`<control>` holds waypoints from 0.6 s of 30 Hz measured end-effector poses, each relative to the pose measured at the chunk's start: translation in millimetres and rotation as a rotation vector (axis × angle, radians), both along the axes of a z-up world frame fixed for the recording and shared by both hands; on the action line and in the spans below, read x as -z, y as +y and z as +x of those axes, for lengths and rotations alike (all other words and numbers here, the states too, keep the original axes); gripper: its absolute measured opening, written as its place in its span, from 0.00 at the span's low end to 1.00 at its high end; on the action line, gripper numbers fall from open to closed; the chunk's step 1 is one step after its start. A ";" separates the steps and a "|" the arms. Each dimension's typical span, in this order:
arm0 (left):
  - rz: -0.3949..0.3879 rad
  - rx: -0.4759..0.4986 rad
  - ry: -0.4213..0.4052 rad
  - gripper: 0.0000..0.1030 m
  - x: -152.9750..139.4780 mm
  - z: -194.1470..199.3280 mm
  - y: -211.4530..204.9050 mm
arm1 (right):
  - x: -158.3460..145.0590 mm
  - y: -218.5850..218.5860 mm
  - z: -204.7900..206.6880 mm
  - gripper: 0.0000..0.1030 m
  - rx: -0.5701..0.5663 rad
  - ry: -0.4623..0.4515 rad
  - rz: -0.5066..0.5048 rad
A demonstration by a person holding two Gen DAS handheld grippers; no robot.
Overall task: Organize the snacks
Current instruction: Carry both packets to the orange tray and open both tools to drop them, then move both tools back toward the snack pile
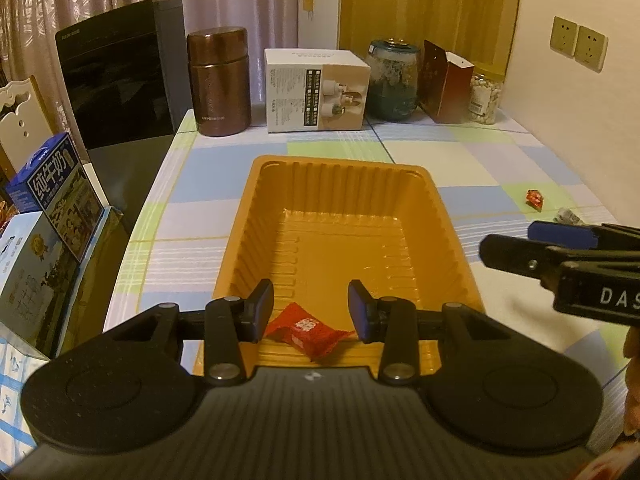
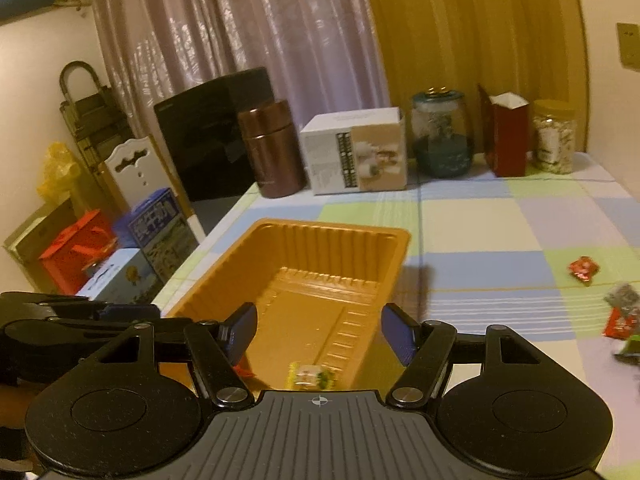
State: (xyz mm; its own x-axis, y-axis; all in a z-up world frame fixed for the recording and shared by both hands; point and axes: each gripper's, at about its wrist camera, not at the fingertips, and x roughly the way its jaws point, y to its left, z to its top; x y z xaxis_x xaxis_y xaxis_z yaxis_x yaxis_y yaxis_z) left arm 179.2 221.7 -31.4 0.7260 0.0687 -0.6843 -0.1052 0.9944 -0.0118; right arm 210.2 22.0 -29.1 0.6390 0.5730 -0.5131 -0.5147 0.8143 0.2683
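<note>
An orange plastic tray [image 1: 332, 184] lies lengthwise on the checked tablecloth. A red wrapped candy [image 1: 308, 332] lies at the tray's near end. My left gripper [image 1: 312, 312] hangs just over it, open, with a pad on either side and neither touching the wrapper. My right gripper [image 2: 320, 332] is open over the tray's [image 2: 320, 236] near right part. A blurred yellow-green wrapped candy [image 2: 312, 376] shows below its fingers inside the tray, free of the pads. Each gripper appears in the other's view: the right gripper [image 1: 516, 240] at the right edge, the left gripper [image 2: 152, 316] at the left.
Loose snacks lie on the cloth to the right: a small red candy [image 2: 584, 270] and a cluster of wrappers [image 2: 622, 316]. At the back stand a brown canister [image 1: 219, 80], a white box [image 1: 316, 90], a glass jar [image 1: 394, 78] and a dark red carton [image 1: 450, 88]. Milk cartons [image 1: 56, 196] stand off the left edge.
</note>
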 end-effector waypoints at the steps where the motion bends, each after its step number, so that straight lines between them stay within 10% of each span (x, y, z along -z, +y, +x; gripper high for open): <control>1: -0.002 0.001 -0.003 0.36 -1.5 -1.0 -2.0 | -1.7 -4.1 -2.6 0.67 0.011 -0.007 -0.005; 18: -0.067 0.056 -0.062 0.43 -30.7 -23.9 -79.3 | -24.4 -103.1 -51.7 0.67 0.202 -0.046 -0.065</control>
State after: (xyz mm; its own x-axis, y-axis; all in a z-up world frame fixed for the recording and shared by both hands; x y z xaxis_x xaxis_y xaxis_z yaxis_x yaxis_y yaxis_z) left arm 155.3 142.4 -0.7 0.7688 -0.0177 -0.6393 -0.0462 0.9955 -0.0832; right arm 158.5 -81.0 -4.7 0.7611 0.3976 -0.5125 -0.3499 0.9169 0.1918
